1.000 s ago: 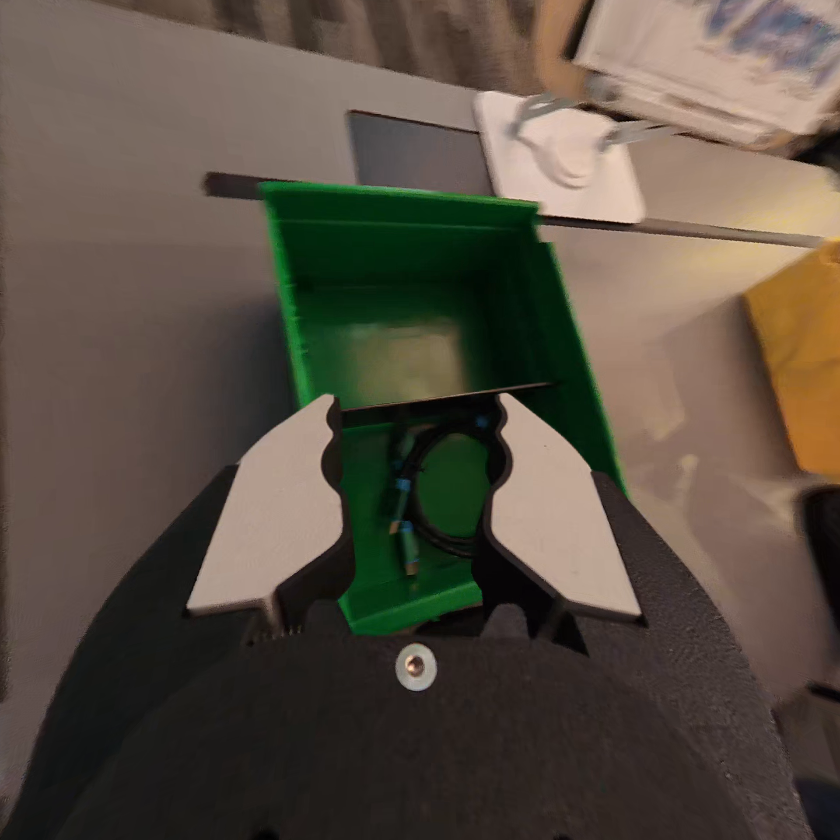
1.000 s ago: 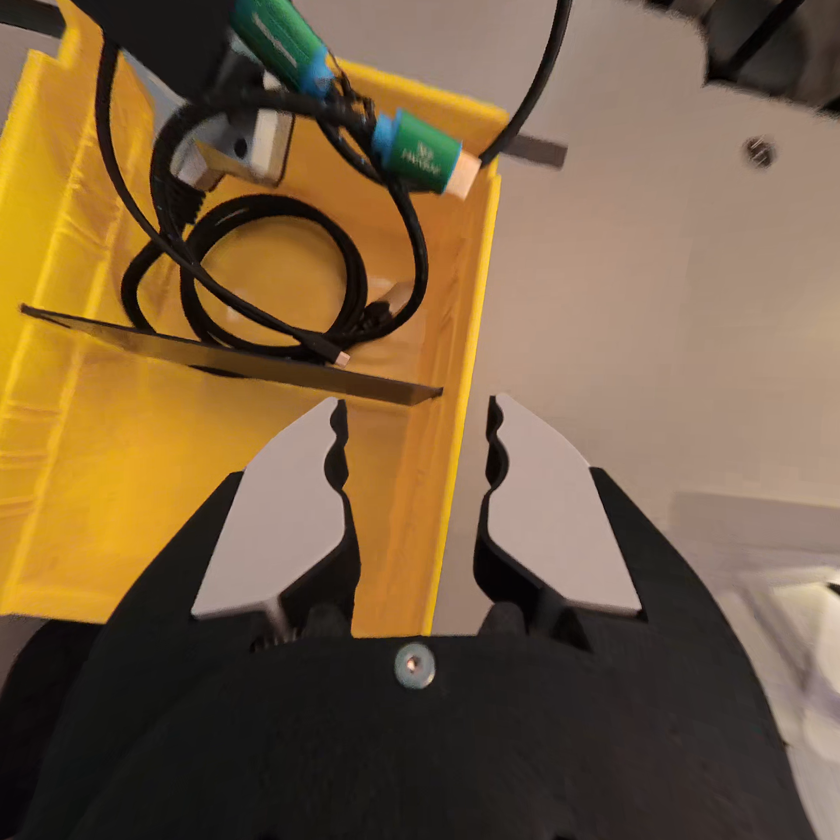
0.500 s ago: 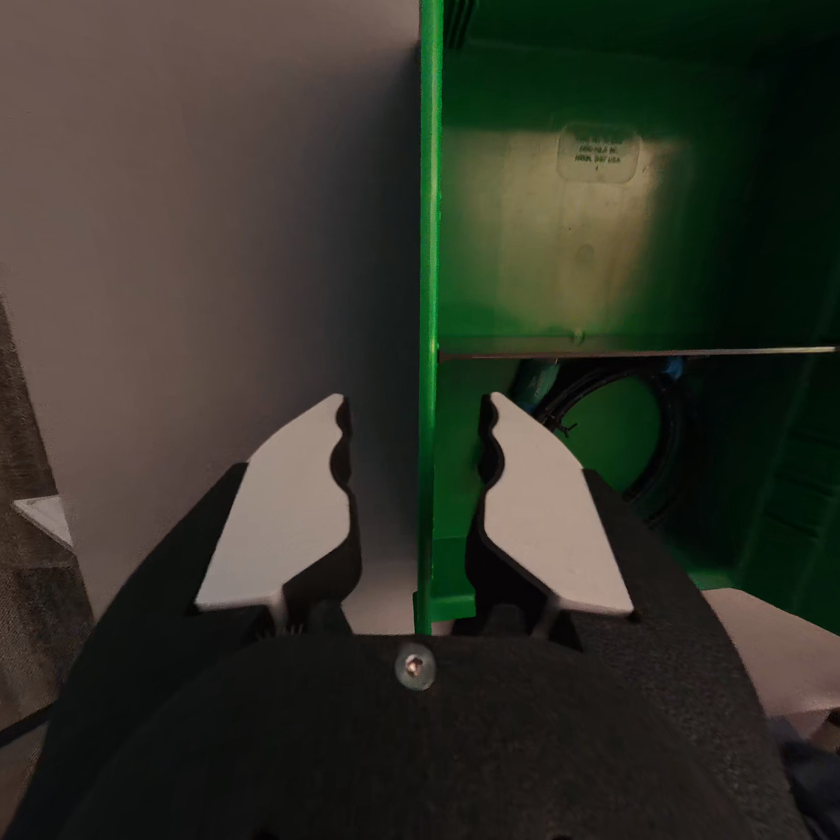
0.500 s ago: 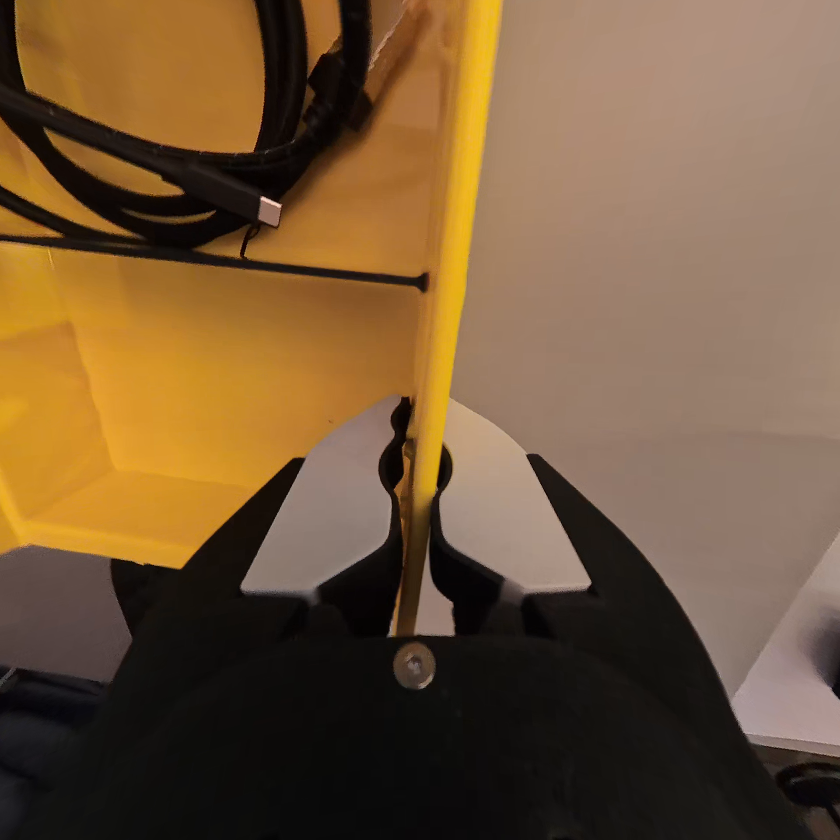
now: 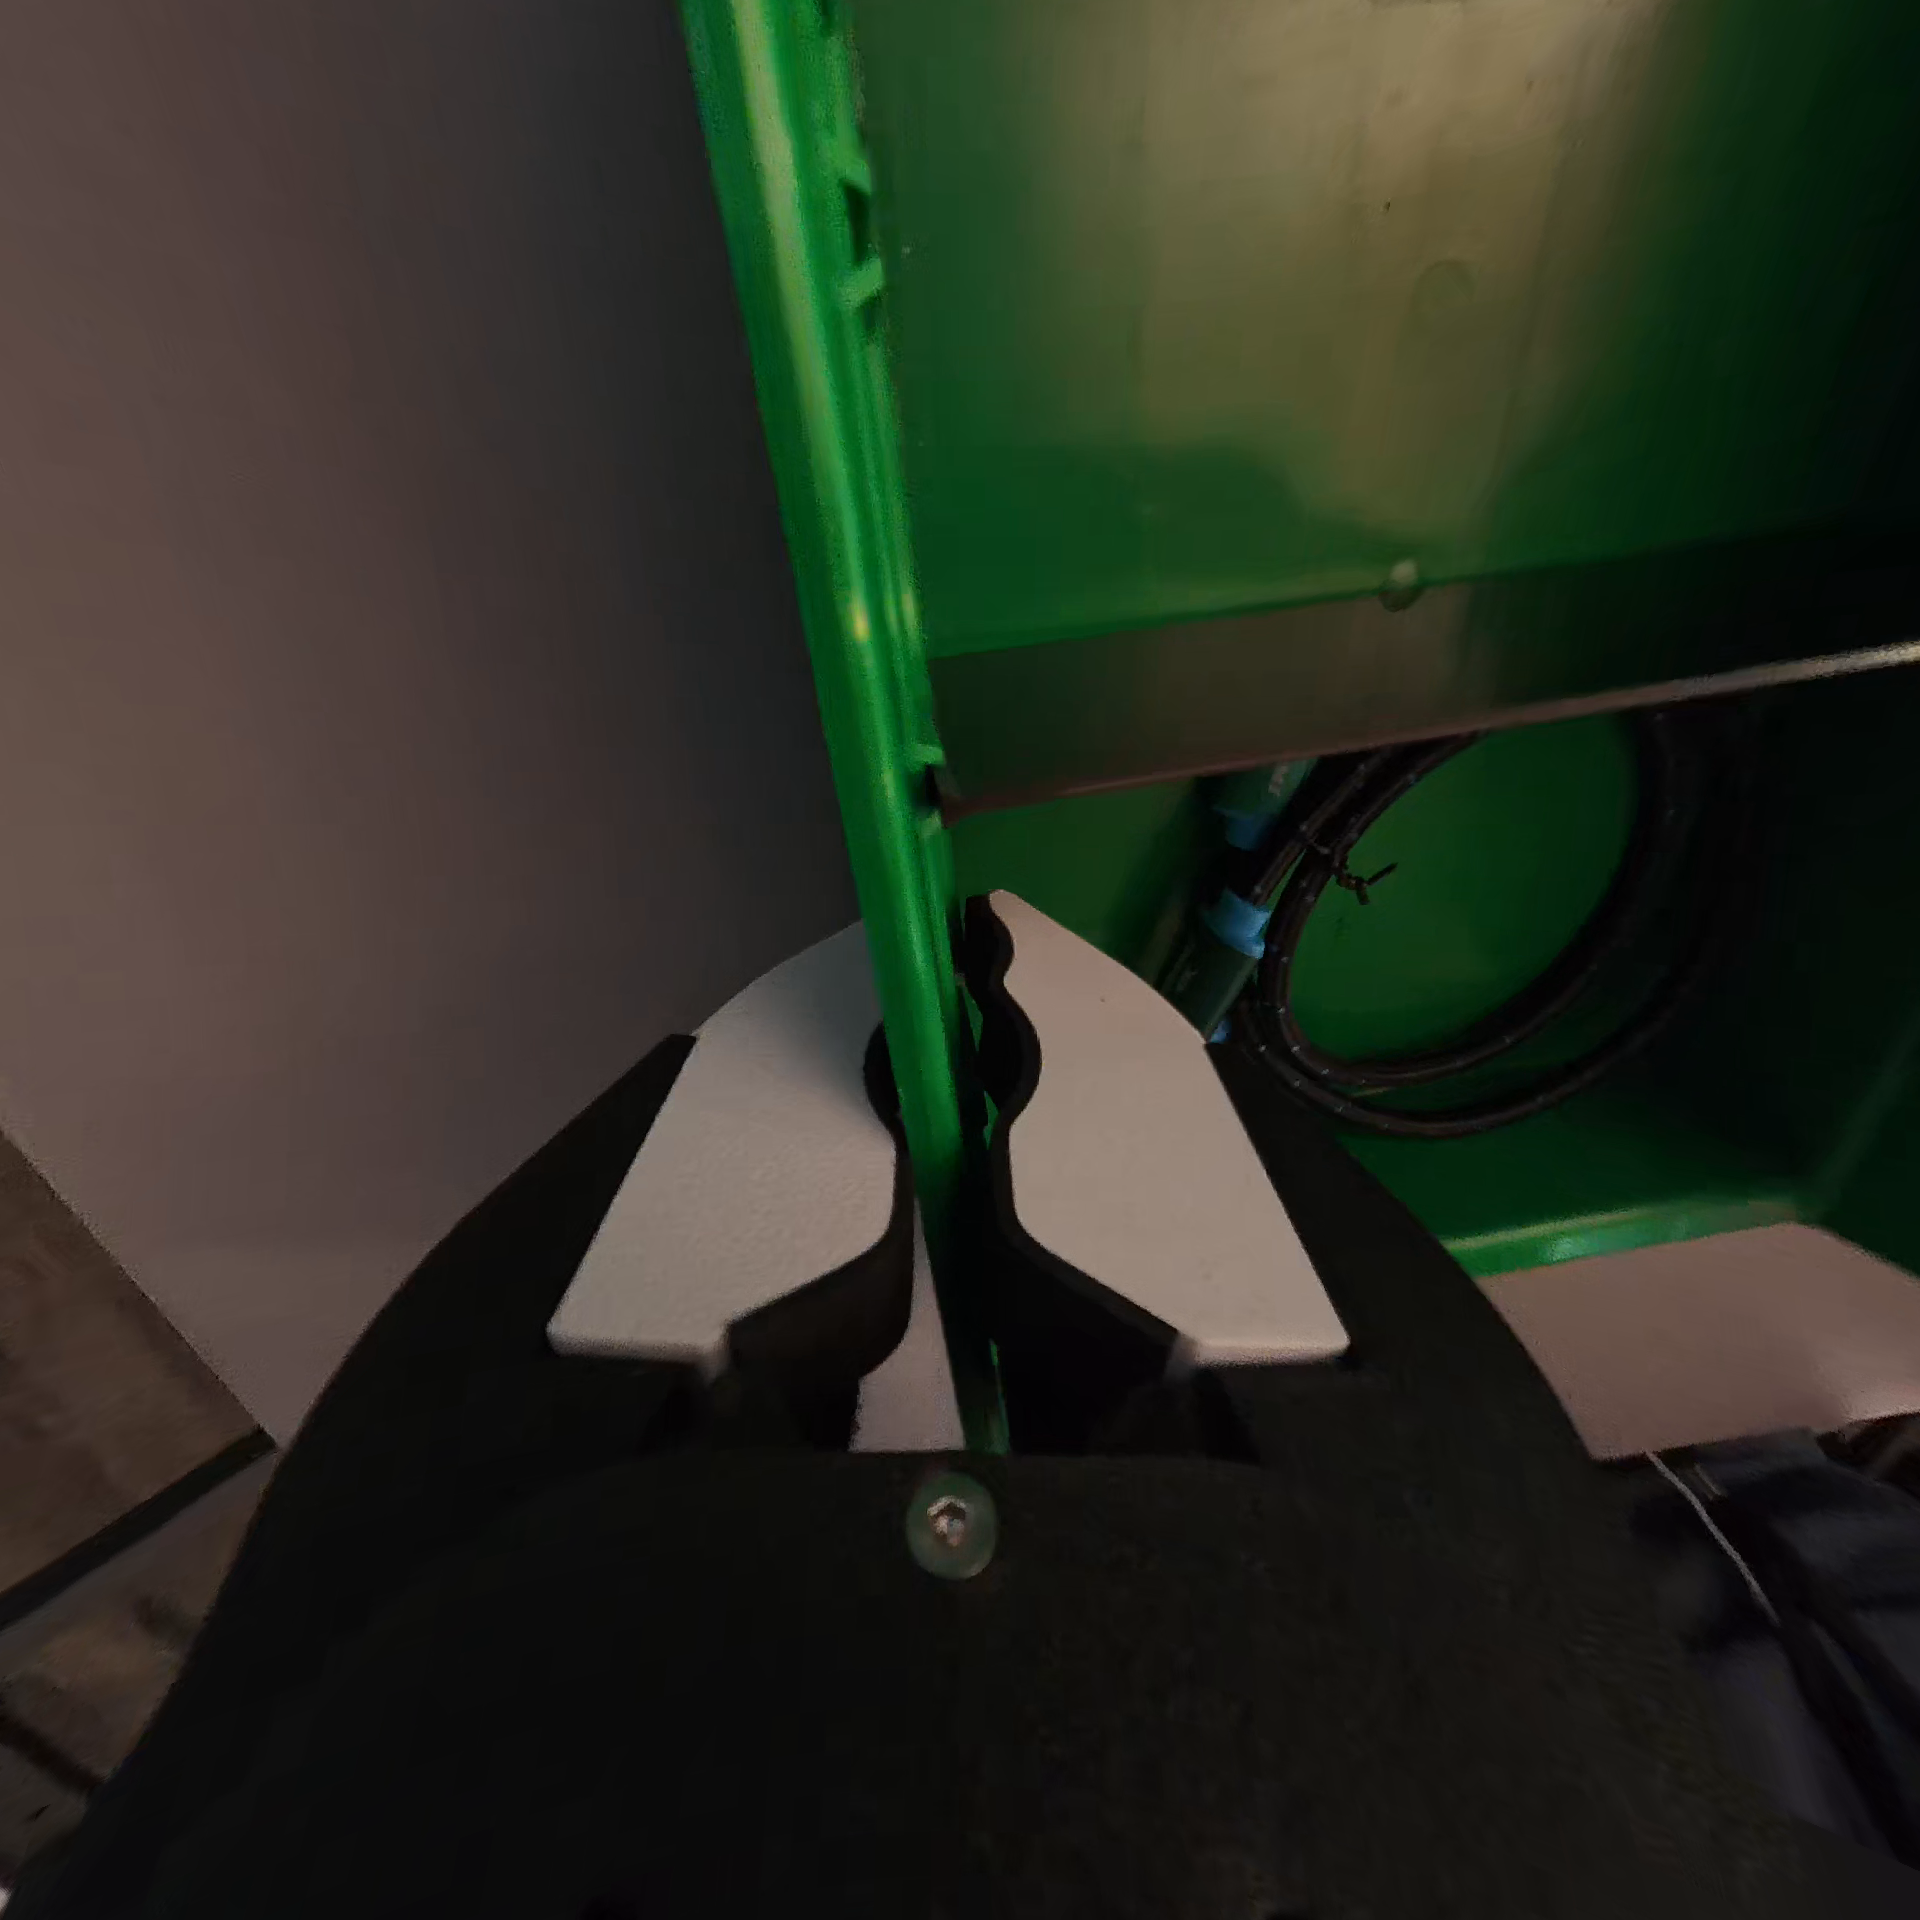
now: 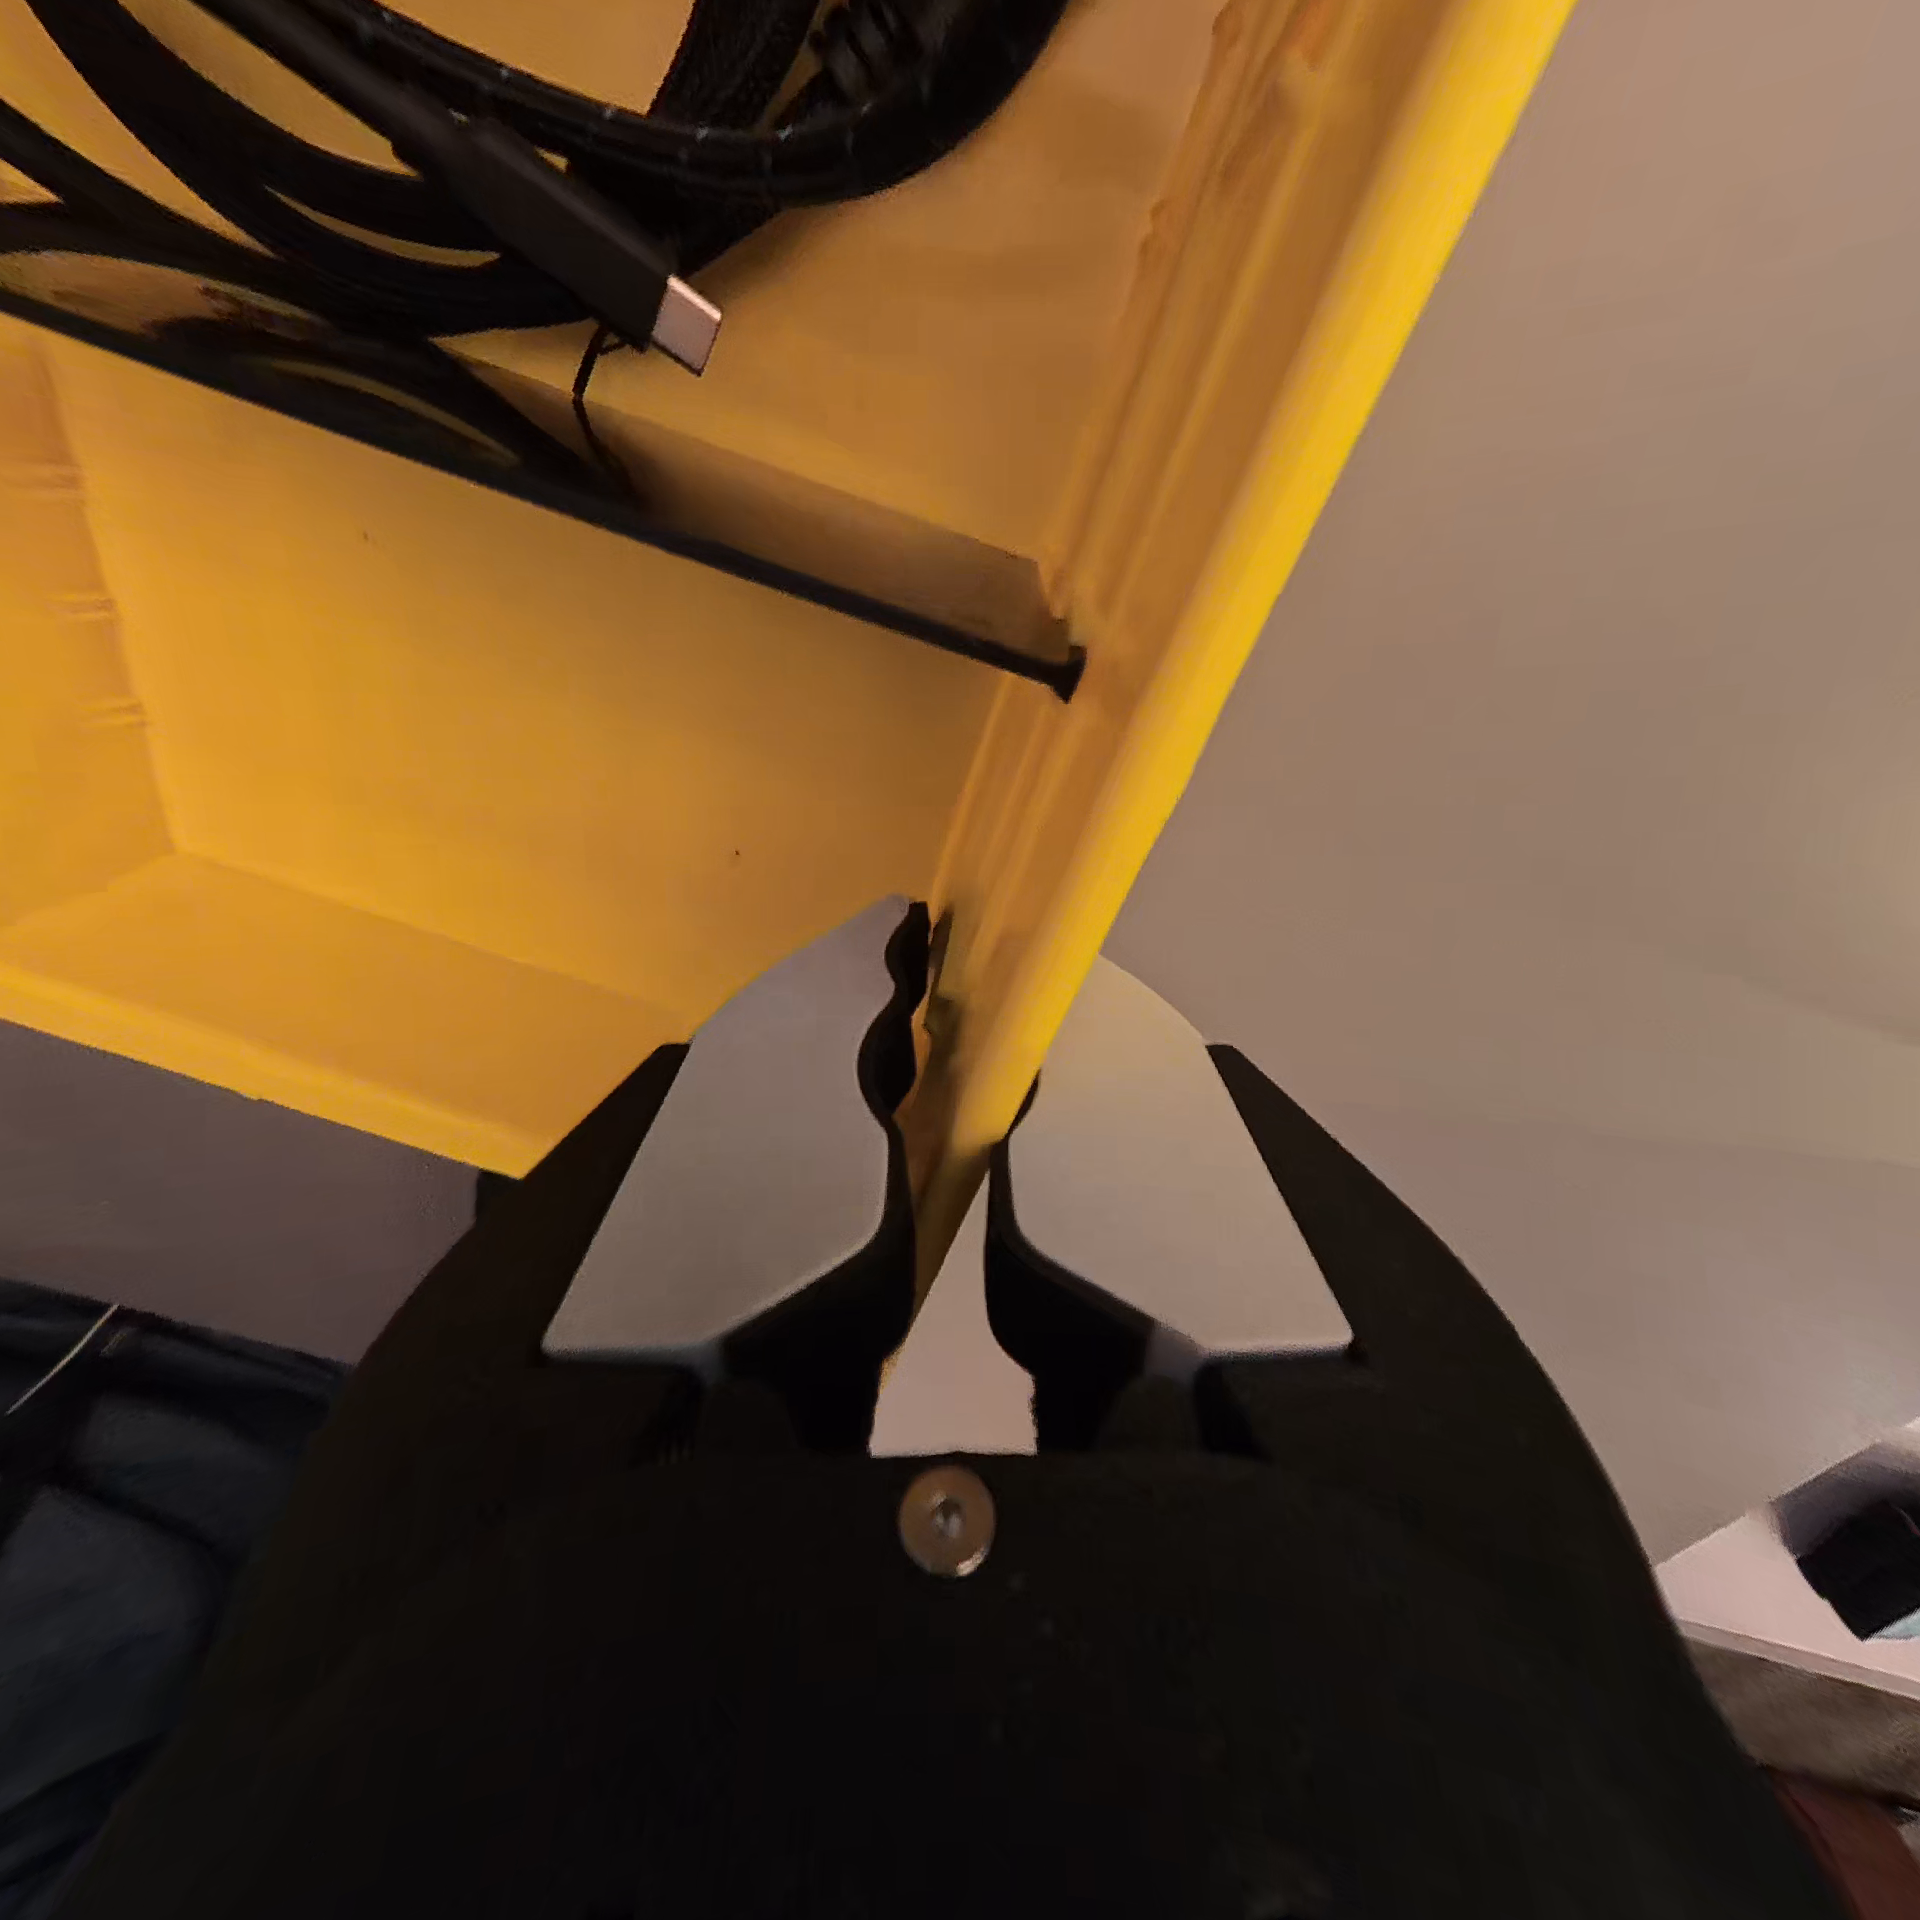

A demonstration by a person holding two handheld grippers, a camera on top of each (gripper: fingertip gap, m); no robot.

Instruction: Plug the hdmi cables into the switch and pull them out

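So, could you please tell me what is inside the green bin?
In the green bin, a dark divider splits it; the near compartment holds a coiled black cable with blue-collared plugs. The divider hides part of the coil.

Our left hand-held gripper (image 5: 940, 1049) has its two grey-faced fingers (image 5: 1122, 1174) drawn in close, pinching a thin upright wall between their wavy black inner edges. Our right hand-held gripper (image 6: 966, 1049) is in the same state: fingers (image 6: 748, 1174) nearly together, clamped on a slanting wall edge. The black body of each fills the lower part of its own wrist view.
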